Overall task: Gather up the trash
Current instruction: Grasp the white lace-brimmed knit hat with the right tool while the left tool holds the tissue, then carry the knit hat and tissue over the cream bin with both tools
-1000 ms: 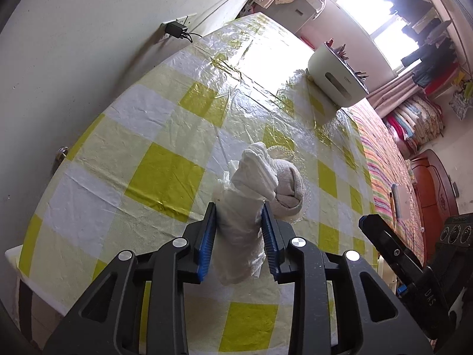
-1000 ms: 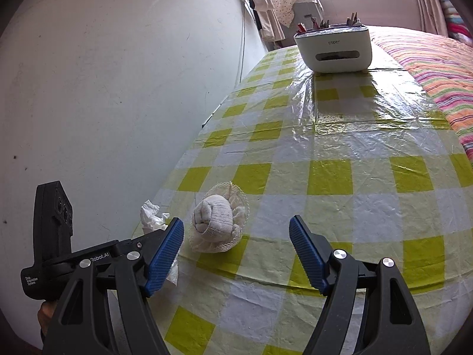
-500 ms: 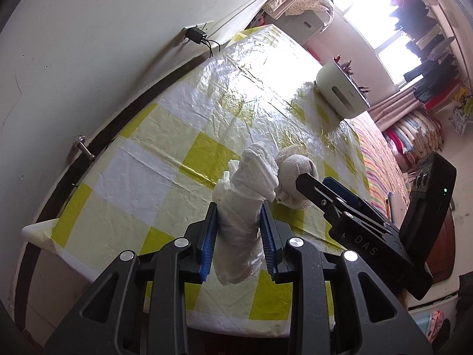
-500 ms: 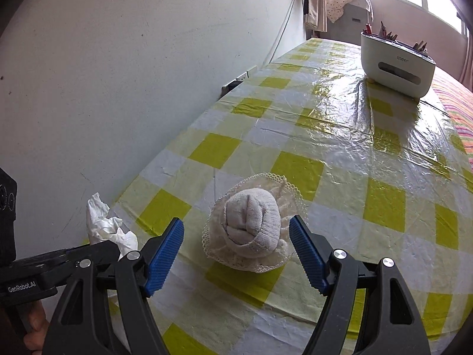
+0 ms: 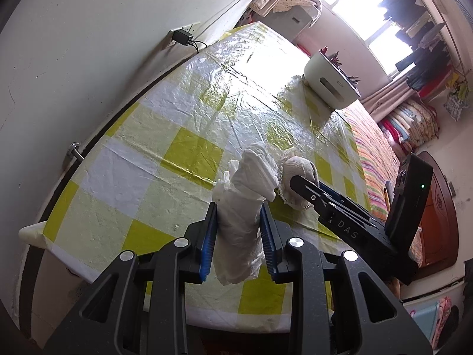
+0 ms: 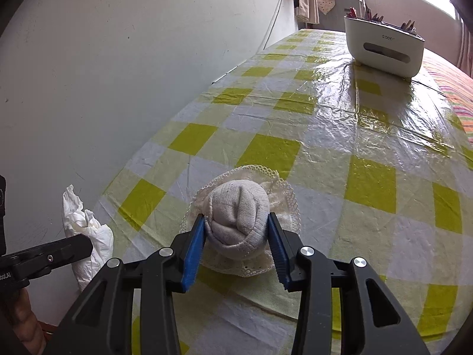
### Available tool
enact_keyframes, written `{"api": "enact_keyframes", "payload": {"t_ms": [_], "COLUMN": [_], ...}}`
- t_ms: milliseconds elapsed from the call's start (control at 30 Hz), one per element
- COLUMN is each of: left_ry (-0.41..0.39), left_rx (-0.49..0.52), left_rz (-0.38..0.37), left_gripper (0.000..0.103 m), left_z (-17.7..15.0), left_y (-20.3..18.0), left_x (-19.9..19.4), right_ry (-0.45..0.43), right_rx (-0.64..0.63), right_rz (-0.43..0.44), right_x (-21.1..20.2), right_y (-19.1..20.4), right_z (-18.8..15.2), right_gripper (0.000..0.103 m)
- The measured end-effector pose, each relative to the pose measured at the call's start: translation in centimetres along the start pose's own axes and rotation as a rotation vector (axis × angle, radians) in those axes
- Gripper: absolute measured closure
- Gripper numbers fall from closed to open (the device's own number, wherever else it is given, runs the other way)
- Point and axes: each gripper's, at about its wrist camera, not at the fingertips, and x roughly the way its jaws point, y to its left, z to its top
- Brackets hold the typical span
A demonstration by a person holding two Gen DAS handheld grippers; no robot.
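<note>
My left gripper [image 5: 239, 210] is shut on a crumpled white tissue [image 5: 254, 174] and holds it upright above the table's near corner. The tissue [image 6: 79, 224] and the left gripper's fingertip [image 6: 74, 245] also show at the left of the right wrist view. A rolled grey-white cloth ball [image 6: 236, 204] with a lace rim [image 6: 283, 195] lies on the yellow-checked tablecloth [image 6: 369, 177]. My right gripper [image 6: 236, 222] is closing its jaws on the ball, and both blue pads touch its sides. In the left wrist view, the right gripper [image 5: 304, 183] reaches onto the ball [image 5: 298, 167] from the right.
A white caddy [image 6: 384, 50] with pegs stands far back on the table. A striped cloth [image 5: 372, 159] covers the table's right part. The wall runs along the left side, with a plugged charger [image 5: 183, 37] in it. The table's near edge lies just below both grippers.
The right gripper came down around the cloth ball and its jaws narrowed from wide apart onto the ball's sides. The left gripper, still holding the tissue, drifted back toward the table's near corner.
</note>
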Motion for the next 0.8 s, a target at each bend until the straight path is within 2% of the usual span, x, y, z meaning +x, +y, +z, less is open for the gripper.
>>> {"api": "enact_keyframes", "payload": {"t_ms": [400, 800], "left_ry": [0.033, 0.107], "left_rx": [0.080, 0.213], "left_rz": [-0.024, -0.067], "left_gripper": [0.077, 0.077], "left_z": [-1.2, -3.4], "left_y": [-3.7, -10.2], "left_x": [1.1, 3.7], "right_ry": [-0.063, -0.220], "right_rx": [0.163, 0.312], "right_rz": [-0.005, -0.026], "right_x": [-5.5, -10.9], "right_y": [-6.2, -11.7], "right_z": [-3.9, -6.3], "right_gripper": [0.063, 0.062]}}
